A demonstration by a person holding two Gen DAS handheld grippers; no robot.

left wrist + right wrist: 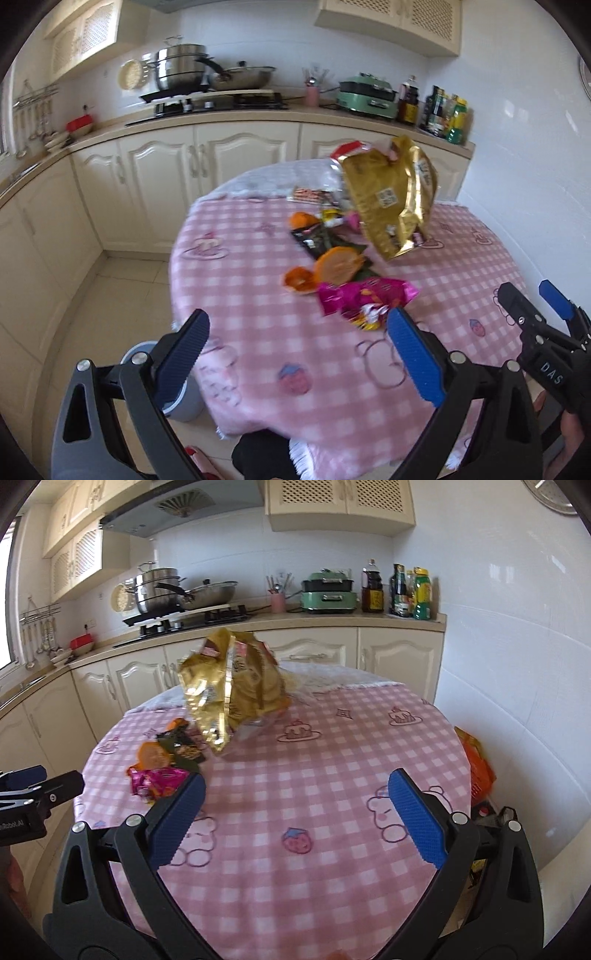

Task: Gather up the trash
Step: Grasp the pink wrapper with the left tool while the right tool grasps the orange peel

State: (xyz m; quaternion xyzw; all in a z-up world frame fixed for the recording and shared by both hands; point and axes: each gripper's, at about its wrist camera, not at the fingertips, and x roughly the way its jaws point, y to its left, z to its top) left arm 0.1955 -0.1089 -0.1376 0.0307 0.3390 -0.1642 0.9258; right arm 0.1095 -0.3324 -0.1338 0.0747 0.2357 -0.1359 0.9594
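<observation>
A round table under a pink checked cloth carries scattered trash. A crumpled gold snack bag stands near the far side. In front of it lie orange peels, a dark wrapper and a magenta wrapper. My left gripper hovers open above the near table edge, just short of the magenta wrapper. Over the near middle of the table my right gripper is open and holds nothing; the left view shows it at the right as well.
A grey bin stands on the floor left of the table. Cream kitchen cabinets with a hob, pots and bottles run behind. An orange bag sits on the floor at the table's right, by the white wall.
</observation>
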